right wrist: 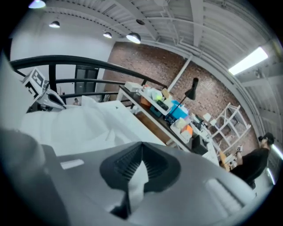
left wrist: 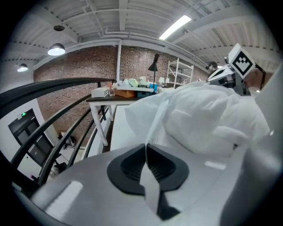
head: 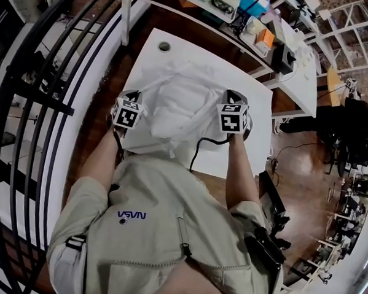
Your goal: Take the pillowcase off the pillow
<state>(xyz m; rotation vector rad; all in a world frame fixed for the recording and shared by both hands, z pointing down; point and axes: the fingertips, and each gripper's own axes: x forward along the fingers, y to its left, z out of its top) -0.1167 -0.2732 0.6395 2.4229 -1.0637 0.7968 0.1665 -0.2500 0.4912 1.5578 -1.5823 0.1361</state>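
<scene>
The left gripper [left wrist: 146, 152] is clamped tight on a thin white fold of the pillowcase [head: 162, 89], which runs up out of its jaws towards the pillow [head: 185, 112]. The right gripper [right wrist: 141, 154] is likewise closed on a bunched bit of the same fabric. In the head view the two grippers sit at either side of the pillow's near end, left at its left corner and right at its right corner, with the case slack between them.

The pillow lies on the white table [head: 167, 61], straight ahead of the person. The case rises round its far end like a loose hood. The puffy bulk in the middle looks like the pillow itself, though from these views I cannot tell how much of it is bare and how much is covered. Beyond the pillow, across a gap, stands a second table [head: 291, 76] crowded with boxes and gear. A black railing [head: 39, 89] curves past on the pillow's left.

This looks like the gripping step, just completed: both grippers have the fabric and the stripping has barely begun, since the pillow sits largely within the case. The next move probably calls for both grippers to draw the case off along the pillow's length together and evenly. The pillow's own weight, or the table edge, would have to hold it back. An uneven pull would likely drag the pillow along or slew it off the table.
</scene>
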